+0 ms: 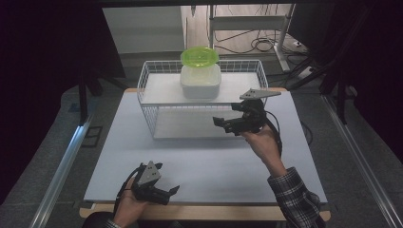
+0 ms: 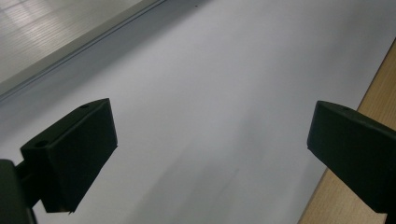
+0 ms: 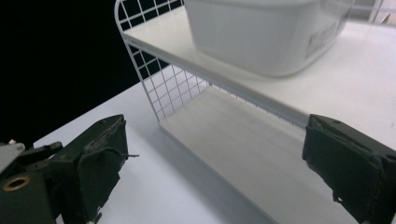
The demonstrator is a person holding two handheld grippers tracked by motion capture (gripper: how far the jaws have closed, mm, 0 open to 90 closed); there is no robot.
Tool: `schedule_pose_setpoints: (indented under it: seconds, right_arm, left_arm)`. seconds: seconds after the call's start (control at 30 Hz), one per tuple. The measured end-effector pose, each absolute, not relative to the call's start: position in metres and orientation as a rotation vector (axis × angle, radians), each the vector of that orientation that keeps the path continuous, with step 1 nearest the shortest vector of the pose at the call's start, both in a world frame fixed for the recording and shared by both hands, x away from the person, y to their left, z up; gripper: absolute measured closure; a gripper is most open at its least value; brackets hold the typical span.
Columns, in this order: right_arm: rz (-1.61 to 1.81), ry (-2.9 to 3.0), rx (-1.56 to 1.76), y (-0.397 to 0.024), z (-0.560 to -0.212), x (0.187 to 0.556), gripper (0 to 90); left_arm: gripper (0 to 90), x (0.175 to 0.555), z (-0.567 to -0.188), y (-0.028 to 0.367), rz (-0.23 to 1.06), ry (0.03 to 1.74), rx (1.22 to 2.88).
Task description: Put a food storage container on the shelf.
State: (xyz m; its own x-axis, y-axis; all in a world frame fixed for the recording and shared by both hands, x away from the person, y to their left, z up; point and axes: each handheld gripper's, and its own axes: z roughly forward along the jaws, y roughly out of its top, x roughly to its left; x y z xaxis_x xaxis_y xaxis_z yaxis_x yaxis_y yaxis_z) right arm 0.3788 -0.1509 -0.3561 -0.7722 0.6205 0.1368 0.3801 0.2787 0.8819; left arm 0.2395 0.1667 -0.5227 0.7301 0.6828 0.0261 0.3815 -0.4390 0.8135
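White tub (image 1: 200, 81) upright on wire rack's (image 1: 151, 105) upper shelf

Both grippers are black, each topped by a grey three-cornered plate (image 1: 151, 171) with a trailing black cable; the right sleeve (image 1: 294, 197) is plaid.

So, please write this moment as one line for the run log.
right gripper: open, raised before wire rack | left gripper: open, near table edge | white container: top shelf, green lid on it
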Motion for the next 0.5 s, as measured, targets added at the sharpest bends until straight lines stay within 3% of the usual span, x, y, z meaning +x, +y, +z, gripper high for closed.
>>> schedule_pose_setpoints:
  seconds: [0.5]
  right_arm:
    - [1.384, 2.364, 0.888, -0.162, -0.409, 0.368, 1.8]
  left_arm:
    - [0.6, 0.241, -0.524, 0.167, 0.426, 0.821, 2.072]
